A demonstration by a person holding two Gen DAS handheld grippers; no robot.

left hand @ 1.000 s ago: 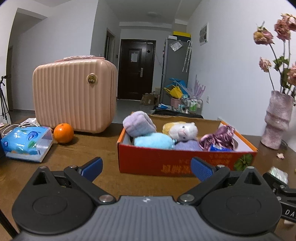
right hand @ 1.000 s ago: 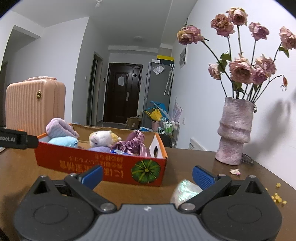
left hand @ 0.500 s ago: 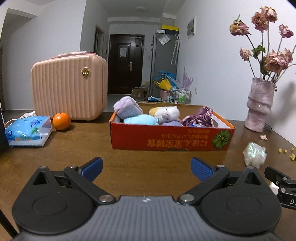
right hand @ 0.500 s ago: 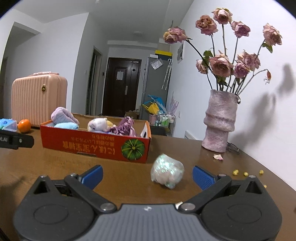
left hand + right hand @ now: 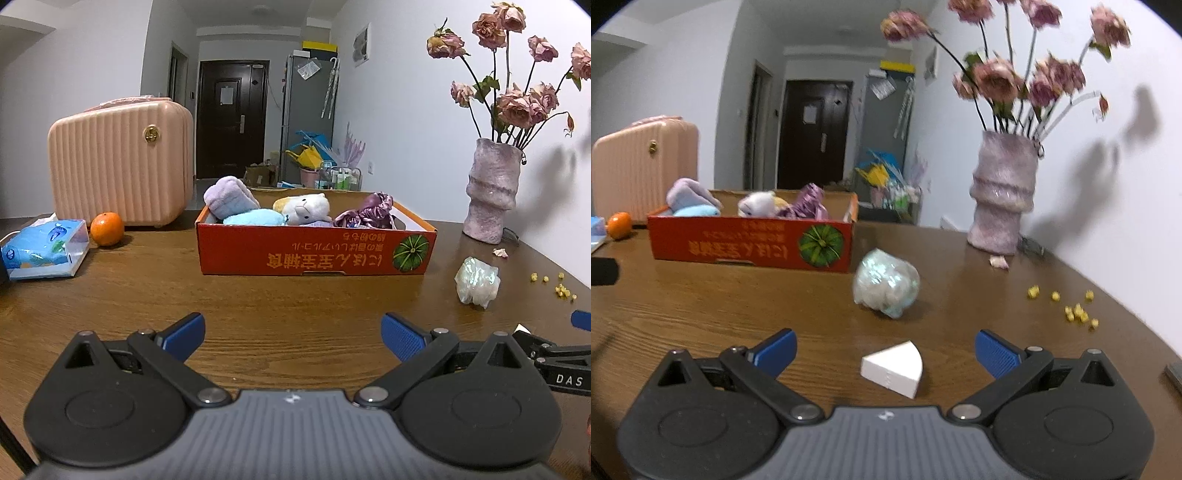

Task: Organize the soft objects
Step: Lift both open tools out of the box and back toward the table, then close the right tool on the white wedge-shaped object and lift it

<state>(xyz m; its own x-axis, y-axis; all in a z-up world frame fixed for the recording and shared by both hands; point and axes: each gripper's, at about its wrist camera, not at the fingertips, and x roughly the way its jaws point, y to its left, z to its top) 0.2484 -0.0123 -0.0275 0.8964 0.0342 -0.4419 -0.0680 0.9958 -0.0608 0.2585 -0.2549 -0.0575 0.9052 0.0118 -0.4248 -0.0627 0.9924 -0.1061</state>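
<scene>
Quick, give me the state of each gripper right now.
Left gripper: open, holding nothing.
Right gripper: open, holding nothing; a white wedge lies on the table between its fingers.

A brown wooden table (image 5: pixel 147 295) holds everything. Near its far edge stands a ribbed pink suitcase (image 5: pixel 122 162), with a round orange fruit (image 5: pixel 106 229) and a blue tissue pack (image 5: pixel 44 253) toward the left edge. A red cardboard box (image 5: pixel 314 251) sits in the middle. A shiny white crumpled bundle (image 5: pixel 885 282), a white wedge-shaped block (image 5: pixel 894 368), yellow crumbs (image 5: pixel 1075 312) and a rough pink vase (image 5: pixel 1003 201) lie toward the right edge
</scene>
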